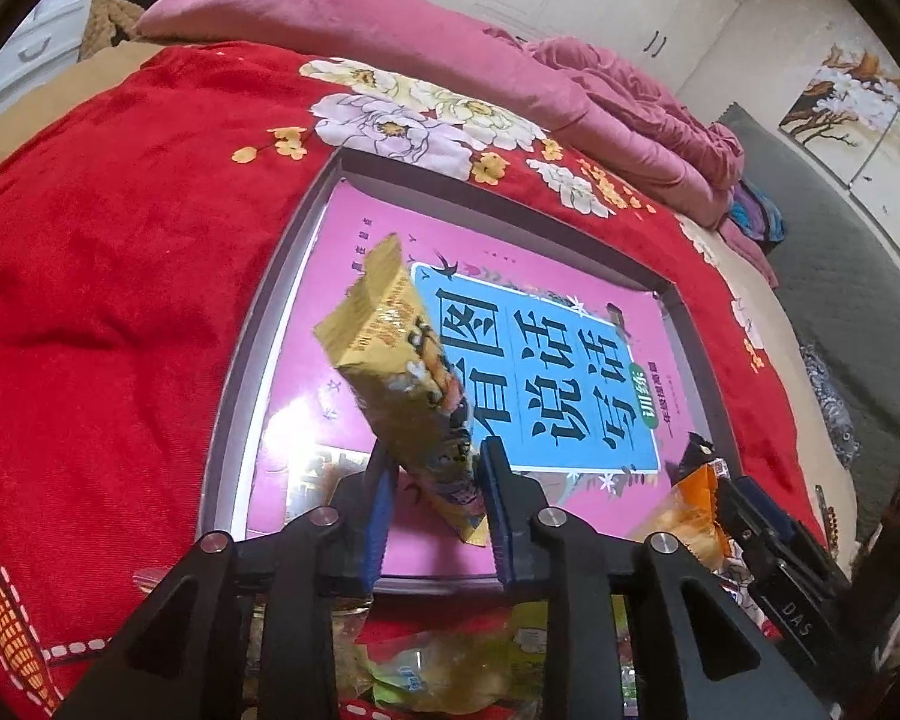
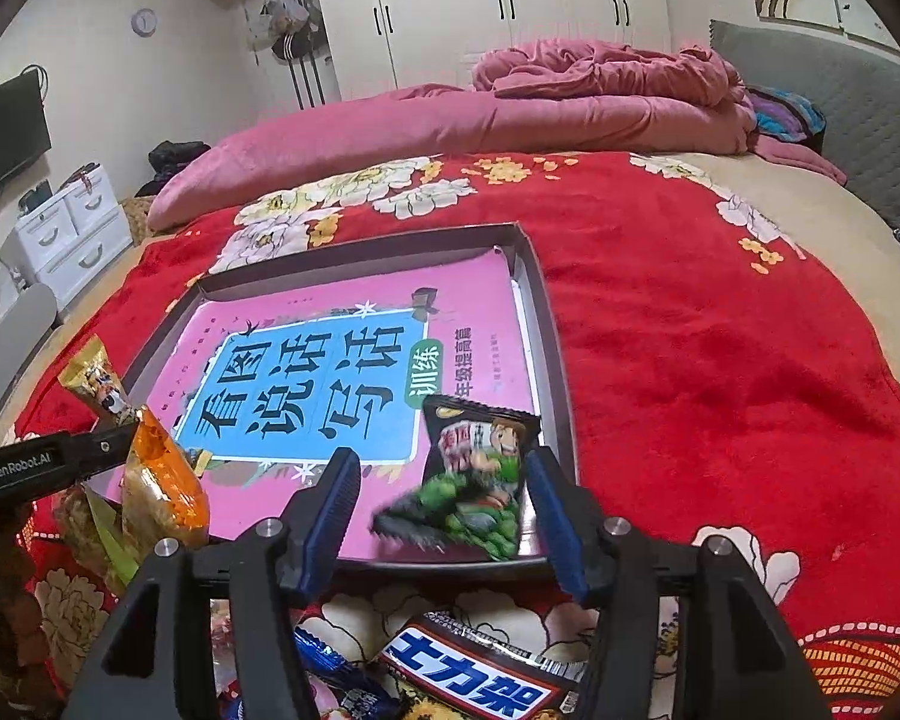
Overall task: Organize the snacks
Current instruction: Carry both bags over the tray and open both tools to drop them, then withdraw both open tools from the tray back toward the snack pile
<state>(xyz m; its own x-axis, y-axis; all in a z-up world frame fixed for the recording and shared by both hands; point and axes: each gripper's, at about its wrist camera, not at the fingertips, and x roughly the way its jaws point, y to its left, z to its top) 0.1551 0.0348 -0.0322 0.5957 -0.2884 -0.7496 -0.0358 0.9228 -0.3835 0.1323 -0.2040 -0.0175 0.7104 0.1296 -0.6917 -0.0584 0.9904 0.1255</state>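
A shallow grey tray (image 1: 234, 372) lies on the red floral blanket with a pink and blue book (image 1: 570, 360) flat inside it. My left gripper (image 1: 435, 480) is over the tray's near edge, open a little. A yellow snack packet (image 1: 390, 348) stands tilted between its fingers, its lower end on the book. In the right wrist view the same packet (image 2: 93, 381) sticks up at the left. My right gripper (image 2: 441, 492) is open over the tray's (image 2: 546, 312) near right corner. A dark green-and-black snack packet (image 2: 480, 456), blurred, sits loose between its fingers on the book (image 2: 306, 384).
An orange packet (image 2: 162, 480) leans at the tray's near left corner. More snacks lie heaped in front of the tray, among them a Snickers bar (image 2: 474, 678) and a blue wrapper (image 2: 330, 666). A pink quilt (image 2: 510, 114) is bunched behind the tray.
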